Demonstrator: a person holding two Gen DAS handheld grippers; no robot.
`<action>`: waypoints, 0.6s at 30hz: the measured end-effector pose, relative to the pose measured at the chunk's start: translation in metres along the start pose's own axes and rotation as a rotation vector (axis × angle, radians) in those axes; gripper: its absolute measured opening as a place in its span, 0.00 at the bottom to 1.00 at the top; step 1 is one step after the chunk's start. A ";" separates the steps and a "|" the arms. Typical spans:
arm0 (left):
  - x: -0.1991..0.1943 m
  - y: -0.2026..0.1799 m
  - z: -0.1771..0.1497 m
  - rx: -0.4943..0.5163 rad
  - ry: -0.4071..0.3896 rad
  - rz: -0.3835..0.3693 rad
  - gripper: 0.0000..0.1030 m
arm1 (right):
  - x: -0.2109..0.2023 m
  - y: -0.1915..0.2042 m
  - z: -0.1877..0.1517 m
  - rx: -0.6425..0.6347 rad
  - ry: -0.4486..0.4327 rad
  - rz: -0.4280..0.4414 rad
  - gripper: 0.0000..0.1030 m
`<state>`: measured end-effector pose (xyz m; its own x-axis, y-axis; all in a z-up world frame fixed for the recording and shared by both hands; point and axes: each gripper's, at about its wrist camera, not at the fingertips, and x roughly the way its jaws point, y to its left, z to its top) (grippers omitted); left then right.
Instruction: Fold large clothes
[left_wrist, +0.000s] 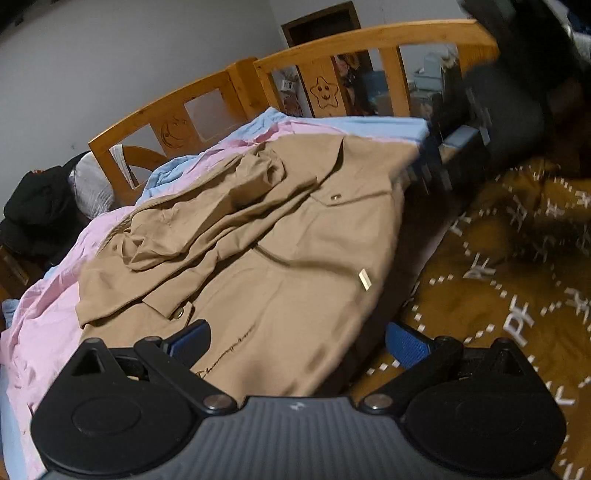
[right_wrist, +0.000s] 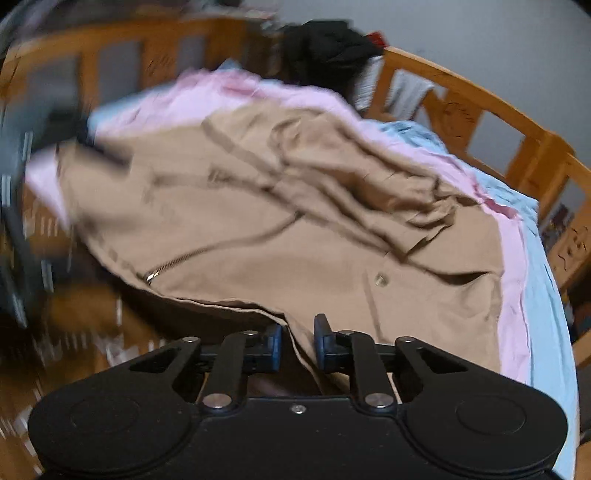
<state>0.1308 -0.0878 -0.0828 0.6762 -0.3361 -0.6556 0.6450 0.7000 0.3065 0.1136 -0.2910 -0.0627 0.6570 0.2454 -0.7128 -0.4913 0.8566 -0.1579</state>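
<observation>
A large tan jacket (left_wrist: 258, 240) lies rumpled on a pink sheet (left_wrist: 48, 295) on the bed, one sleeve folded across its chest. My left gripper (left_wrist: 295, 343) is open over the jacket's near hem, fingers wide apart, nothing between them. In the left wrist view the right gripper (left_wrist: 461, 147) is a blurred dark shape at the jacket's far corner. In the right wrist view the jacket (right_wrist: 295, 229) fills the middle, and my right gripper (right_wrist: 297, 343) is shut on its tan edge, with cloth pinched between the blue pads (right_wrist: 275, 347). The left side of this view is motion-blurred.
A wooden bed rail (left_wrist: 369, 40) with star and moon carvings runs behind the bed. A light blue sheet (left_wrist: 369, 125) lies under the pink one. Black clothes (left_wrist: 37, 206) are piled at the far end. A brown patterned blanket (left_wrist: 498, 295) lies beside the jacket.
</observation>
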 end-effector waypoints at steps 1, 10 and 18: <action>0.004 -0.002 -0.001 0.023 0.010 0.014 0.99 | -0.004 -0.003 0.006 0.018 -0.015 -0.002 0.16; -0.006 0.046 -0.013 0.026 0.063 0.156 0.85 | -0.019 -0.018 0.031 0.050 -0.087 -0.030 0.14; -0.030 0.097 -0.052 -0.002 0.230 0.209 0.75 | -0.013 -0.015 0.025 0.029 -0.077 -0.034 0.14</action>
<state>0.1544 0.0229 -0.0697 0.6960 -0.0335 -0.7172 0.4994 0.7403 0.4501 0.1265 -0.2959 -0.0337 0.7157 0.2489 -0.6525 -0.4519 0.8774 -0.1609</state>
